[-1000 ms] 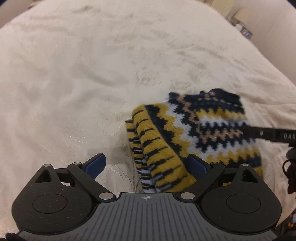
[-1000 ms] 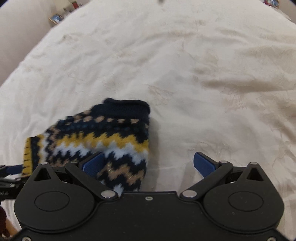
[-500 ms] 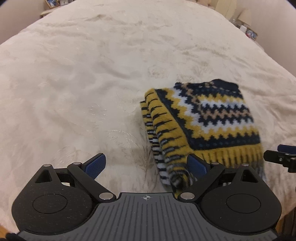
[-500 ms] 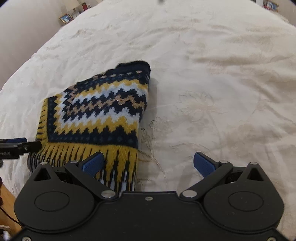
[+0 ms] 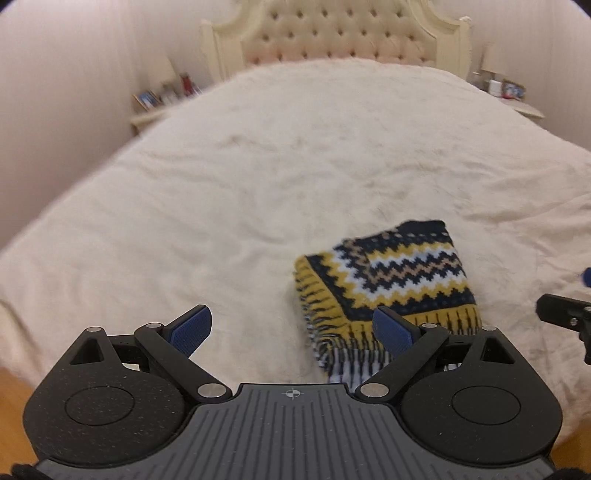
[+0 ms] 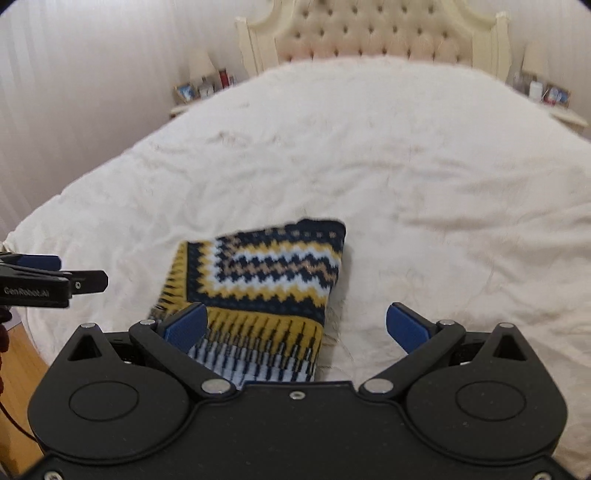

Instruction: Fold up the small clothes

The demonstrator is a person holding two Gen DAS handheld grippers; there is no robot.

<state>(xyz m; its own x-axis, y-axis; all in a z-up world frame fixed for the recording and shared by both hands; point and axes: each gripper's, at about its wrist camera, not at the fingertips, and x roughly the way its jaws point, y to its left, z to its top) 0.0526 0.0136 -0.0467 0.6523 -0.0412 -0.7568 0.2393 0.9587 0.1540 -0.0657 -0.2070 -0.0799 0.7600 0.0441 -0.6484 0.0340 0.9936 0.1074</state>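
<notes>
Though folded, knitted zigzag sweater [image 5: 391,280] rumpled.

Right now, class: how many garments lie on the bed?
1. A folded zigzag sweater lies on the bed near its foot edge, between the open left gripper and open right gripper. None else shows.

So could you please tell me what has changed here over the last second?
Both tongs, left and right, have drawn back and up from the folded sweater, so the headboard now shows. Both stayed open, holding nothing; the sweater stayed folded on the bedspread.
</notes>
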